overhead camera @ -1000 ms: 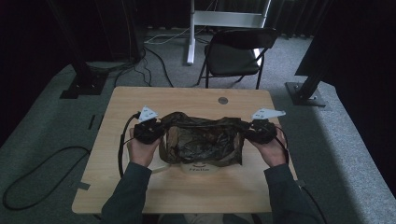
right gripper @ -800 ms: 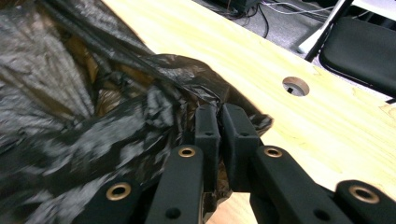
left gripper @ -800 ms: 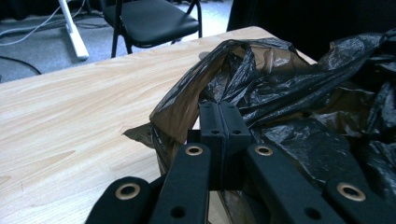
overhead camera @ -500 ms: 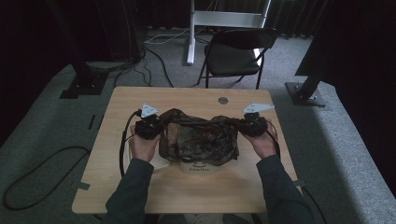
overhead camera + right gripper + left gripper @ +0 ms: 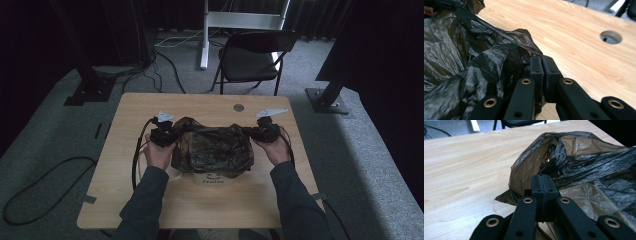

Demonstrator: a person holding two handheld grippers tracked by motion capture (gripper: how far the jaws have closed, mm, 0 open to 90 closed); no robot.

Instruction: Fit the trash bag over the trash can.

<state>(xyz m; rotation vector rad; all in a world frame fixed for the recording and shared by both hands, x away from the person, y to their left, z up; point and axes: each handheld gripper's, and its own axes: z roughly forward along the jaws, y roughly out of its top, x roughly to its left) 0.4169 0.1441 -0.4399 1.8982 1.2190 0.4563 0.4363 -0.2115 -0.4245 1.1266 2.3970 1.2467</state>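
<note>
the black plastic bag [image 5: 212,148] lies mid-worktop [image 5: 130,120], draped over a white container [image 5: 212,179] near the front edge. left gripper [image 5: 544,178] and right gripper [image 5: 541,60] each pinch its rim. lining looks unfinished: the rim isn't seated yet.

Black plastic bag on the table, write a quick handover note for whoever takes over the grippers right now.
Left gripper: shut on the left edge of the thin black plastic bag.
Right gripper: jaws have just closed, pinching the bag's right edge.
Bag: held stretched between both grippers over a white bucket-like container at the middle of the light wooden table.
Done: both edges gripped, bag spread over the container.
Left: probably pull the bag down around the rim; how far it is seated cannot be seen.
</note>
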